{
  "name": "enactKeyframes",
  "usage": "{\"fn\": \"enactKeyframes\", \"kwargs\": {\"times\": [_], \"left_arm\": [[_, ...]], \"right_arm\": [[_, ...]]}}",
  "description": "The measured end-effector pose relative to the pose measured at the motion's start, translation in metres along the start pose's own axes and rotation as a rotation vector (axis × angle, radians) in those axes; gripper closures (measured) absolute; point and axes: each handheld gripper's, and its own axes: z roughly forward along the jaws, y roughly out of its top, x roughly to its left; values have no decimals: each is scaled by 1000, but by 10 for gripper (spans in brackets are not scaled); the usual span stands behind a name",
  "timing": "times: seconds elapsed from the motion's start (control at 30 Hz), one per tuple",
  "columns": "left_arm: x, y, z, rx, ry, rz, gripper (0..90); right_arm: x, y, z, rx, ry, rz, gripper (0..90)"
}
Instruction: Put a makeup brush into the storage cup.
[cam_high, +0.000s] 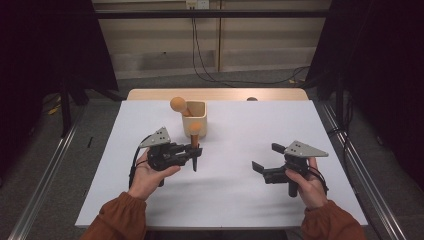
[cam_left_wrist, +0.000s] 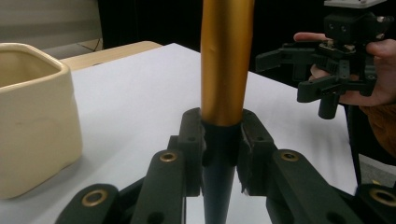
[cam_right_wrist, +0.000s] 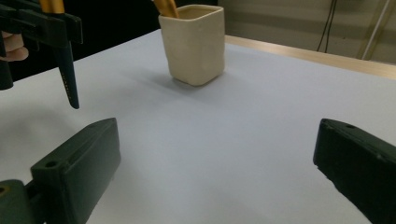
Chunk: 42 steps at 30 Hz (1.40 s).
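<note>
My left gripper (cam_high: 196, 152) is shut on an upright tool (cam_high: 195, 131) with a round orange head, a gold shaft (cam_left_wrist: 226, 60) and a dark pointed handle (cam_right_wrist: 69, 79) that hangs just above the table. The jaws (cam_left_wrist: 220, 149) clamp where gold meets dark. Close behind it stands a cream square cup (cam_high: 200, 119) (cam_left_wrist: 32, 116) (cam_right_wrist: 196, 44), and a second orange-headed tool (cam_high: 178, 104) leans in the cup. My right gripper (cam_high: 264, 157) (cam_right_wrist: 215, 172) is held at the right of the table, jaws wide apart and empty, pointing left toward the cup.
A white sheet (cam_high: 240, 135) covers the table, with a wooden edge (cam_high: 220, 94) at the back. Dark curtains hang on both sides, and cables (cam_high: 210, 75) trail over the floor behind.
</note>
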Motion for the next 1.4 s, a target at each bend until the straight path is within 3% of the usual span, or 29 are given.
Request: {"fn": "enactKeyframes", "kwargs": {"times": [0.3,0.77,1.03,1.13,1.2,1.4], "left_arm": [[9,8,-5,-20,24,-6,743],[19,18,-10,-51,60,-11,743],[22,32,-11,-62,80,11,743],[23,38,-11,-88,94,14,743],[23,40,-8,-122,129,12,743],[28,49,-1,-128,138,18,743]], "right_arm": [[-10,-14,-20,-77,-82,45,0],[-18,-24,-41,-88,-131,42,0],[-22,-25,-51,-106,-152,36,0],[-21,-27,-52,-100,-154,33,0],[-20,-29,-53,-100,-152,25,0],[-19,-32,-56,-103,-155,34,0]]}}
